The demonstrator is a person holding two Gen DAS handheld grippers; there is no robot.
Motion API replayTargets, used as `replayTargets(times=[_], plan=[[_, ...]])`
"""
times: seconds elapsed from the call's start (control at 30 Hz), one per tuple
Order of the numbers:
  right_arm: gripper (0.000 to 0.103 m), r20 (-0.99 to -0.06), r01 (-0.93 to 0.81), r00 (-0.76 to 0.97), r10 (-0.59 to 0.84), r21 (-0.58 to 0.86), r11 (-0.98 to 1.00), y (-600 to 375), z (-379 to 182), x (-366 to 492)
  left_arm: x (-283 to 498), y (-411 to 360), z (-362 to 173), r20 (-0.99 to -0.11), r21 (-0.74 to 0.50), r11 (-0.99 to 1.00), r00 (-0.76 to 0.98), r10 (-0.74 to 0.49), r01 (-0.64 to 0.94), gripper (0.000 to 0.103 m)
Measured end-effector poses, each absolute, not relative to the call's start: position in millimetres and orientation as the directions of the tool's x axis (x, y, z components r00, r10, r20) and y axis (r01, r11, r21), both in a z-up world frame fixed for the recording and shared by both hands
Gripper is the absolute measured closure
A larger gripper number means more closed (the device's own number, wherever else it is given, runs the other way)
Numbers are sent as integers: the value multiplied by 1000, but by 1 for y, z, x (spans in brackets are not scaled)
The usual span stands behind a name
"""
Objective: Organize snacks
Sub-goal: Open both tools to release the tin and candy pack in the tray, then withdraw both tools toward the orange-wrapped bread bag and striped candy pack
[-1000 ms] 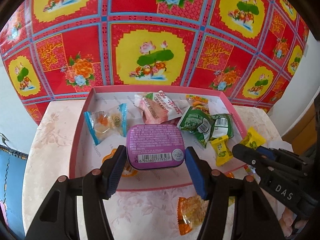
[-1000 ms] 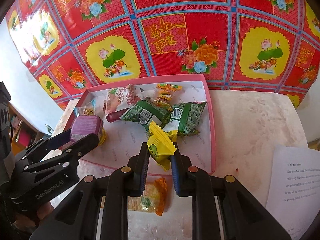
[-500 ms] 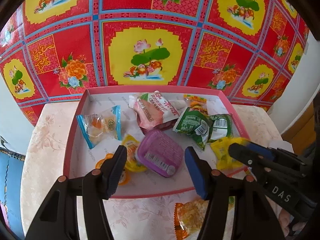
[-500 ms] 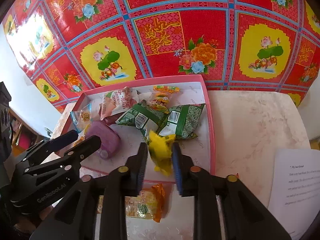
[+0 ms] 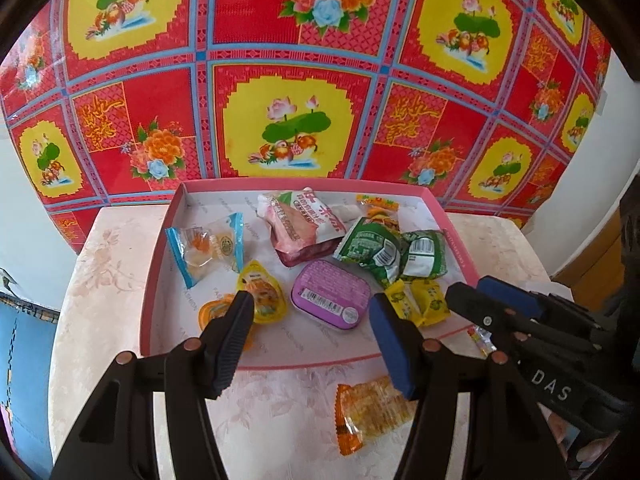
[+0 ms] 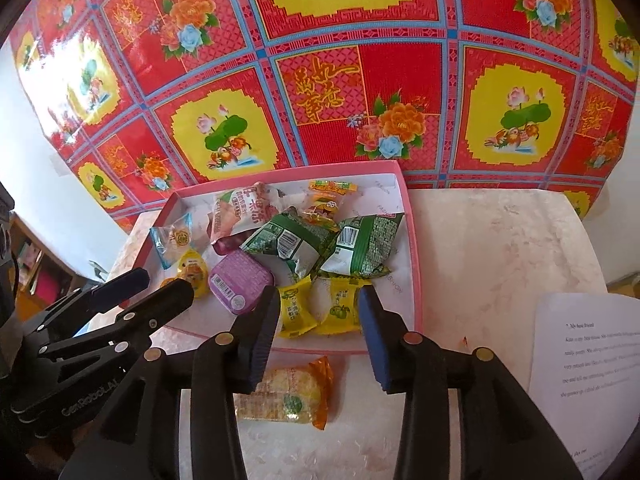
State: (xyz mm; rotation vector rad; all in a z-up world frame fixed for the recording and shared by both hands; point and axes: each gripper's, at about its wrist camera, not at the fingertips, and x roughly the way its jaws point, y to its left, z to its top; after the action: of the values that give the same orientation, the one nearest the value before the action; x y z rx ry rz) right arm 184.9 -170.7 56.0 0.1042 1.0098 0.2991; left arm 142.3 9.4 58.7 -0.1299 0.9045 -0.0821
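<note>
A pink-rimmed box (image 5: 152, 280) (image 6: 416, 264) holds several snacks. A purple tin (image 5: 330, 298) (image 6: 240, 280) lies flat in it, just beyond my open, empty left gripper (image 5: 312, 320). A yellow candy packet (image 6: 320, 308) (image 5: 420, 300) lies in the box's near right corner, between the open fingers of my right gripper (image 6: 320, 316). Green packets (image 6: 320, 240), a pink packet (image 5: 304, 220) and a blue-edged clear packet (image 5: 208, 248) lie further back. An orange-wrapped snack (image 5: 368, 412) (image 6: 288, 392) lies on the table in front of the box.
The box sits on a pale floral table (image 5: 112, 280) against a red and yellow patterned wall (image 5: 300, 80). A printed paper sheet (image 6: 588, 360) lies on the table at the right. Two small orange jelly cups (image 5: 256, 296) lie in the box's near left part.
My left gripper has let go of the purple tin, which now lies in the box. My right gripper has opened and dropped the yellow packet into the box. Both have pulled back.
</note>
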Motion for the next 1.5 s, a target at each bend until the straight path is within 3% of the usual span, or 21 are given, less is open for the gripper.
replayTargets(times=[0.73,1.5], plan=[[60,-817,-217,496,294,211,953,-174,69,148,105,7,72,-770,-159,987,625,-126,3,40],[60,-838,-215,447,312,238,947,-179,51,134,96,-1,39,-828,-156,988,547,-125,-11,40]])
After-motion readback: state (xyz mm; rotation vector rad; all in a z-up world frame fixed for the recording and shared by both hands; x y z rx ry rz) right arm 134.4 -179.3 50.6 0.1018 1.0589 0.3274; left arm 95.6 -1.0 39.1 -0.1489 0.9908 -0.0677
